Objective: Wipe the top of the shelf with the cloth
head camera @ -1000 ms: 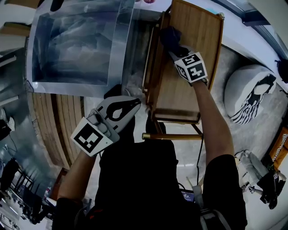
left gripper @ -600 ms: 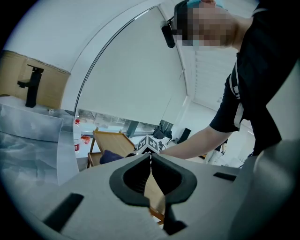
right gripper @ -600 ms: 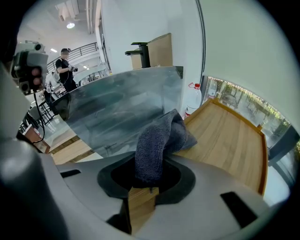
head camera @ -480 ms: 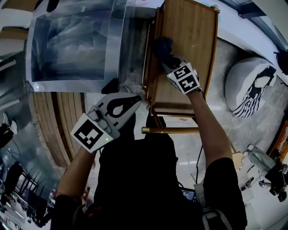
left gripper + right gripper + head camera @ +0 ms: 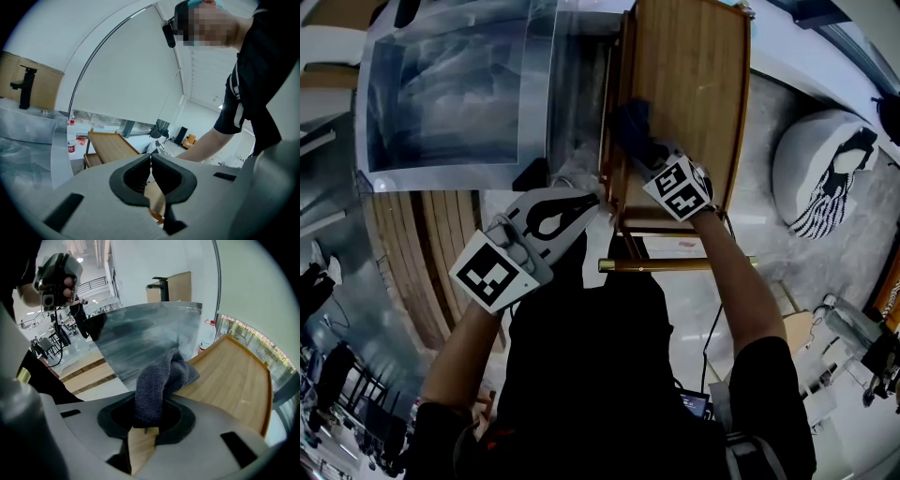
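The wooden shelf top [image 5: 694, 84] runs away from me at the upper middle of the head view. My right gripper [image 5: 649, 155] is shut on a dark blue-grey cloth [image 5: 630, 122] that lies on the shelf top's near left part, by its left edge. In the right gripper view the cloth [image 5: 159, 376] bunches out between the jaws onto the wooden top [image 5: 234, 376]. My left gripper [image 5: 586, 199] hangs off the shelf's left front corner, shut, with nothing in it. From the left gripper view [image 5: 150, 161] the shelf [image 5: 110, 145] is seen beyond the tips.
A large metal sink [image 5: 450, 94] stands to the left of the shelf, with a black tap [image 5: 161, 287] behind it. A white beanbag with black print [image 5: 825, 173] lies on the floor at the right. A brass-coloured rail [image 5: 675, 265] crosses below the shelf's near end.
My right gripper has drawn the cloth back along the shelf top toward the near left edge. The left gripper has barely moved.
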{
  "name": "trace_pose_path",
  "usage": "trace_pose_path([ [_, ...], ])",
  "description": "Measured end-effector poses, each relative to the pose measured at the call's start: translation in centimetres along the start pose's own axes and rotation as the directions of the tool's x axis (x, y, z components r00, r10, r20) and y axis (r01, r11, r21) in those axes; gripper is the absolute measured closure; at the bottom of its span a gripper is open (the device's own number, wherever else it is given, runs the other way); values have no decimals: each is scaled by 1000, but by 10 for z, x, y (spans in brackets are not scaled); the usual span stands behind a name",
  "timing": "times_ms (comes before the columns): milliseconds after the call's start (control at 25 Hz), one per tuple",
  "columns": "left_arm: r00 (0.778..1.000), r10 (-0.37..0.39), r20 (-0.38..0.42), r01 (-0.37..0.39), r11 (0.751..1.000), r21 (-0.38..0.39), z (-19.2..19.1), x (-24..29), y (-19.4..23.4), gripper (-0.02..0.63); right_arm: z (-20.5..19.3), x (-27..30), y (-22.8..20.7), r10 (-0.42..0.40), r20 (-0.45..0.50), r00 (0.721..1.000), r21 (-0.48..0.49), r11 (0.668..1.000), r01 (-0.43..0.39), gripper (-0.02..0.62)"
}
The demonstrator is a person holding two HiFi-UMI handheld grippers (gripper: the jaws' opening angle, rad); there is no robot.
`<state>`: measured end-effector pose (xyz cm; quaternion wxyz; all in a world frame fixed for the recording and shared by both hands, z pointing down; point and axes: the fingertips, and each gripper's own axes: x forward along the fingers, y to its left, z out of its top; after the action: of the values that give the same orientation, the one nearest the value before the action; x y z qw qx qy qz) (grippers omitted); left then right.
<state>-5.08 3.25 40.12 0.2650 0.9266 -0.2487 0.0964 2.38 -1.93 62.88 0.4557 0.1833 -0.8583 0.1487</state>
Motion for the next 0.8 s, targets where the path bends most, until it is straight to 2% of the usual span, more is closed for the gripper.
trace_pose_path([
  [520, 1000, 2, 7, -2, 1000, -16, -5, -5, -3, 578, -24, -5, 62, 79, -69, 994, -101, 991, -86, 506],
  [800, 1000, -4, 9, 4, 1000, -12, -5, 0, -7, 578, -47, -13, 105, 187, -143, 972, -196, 957, -213, 506],
])
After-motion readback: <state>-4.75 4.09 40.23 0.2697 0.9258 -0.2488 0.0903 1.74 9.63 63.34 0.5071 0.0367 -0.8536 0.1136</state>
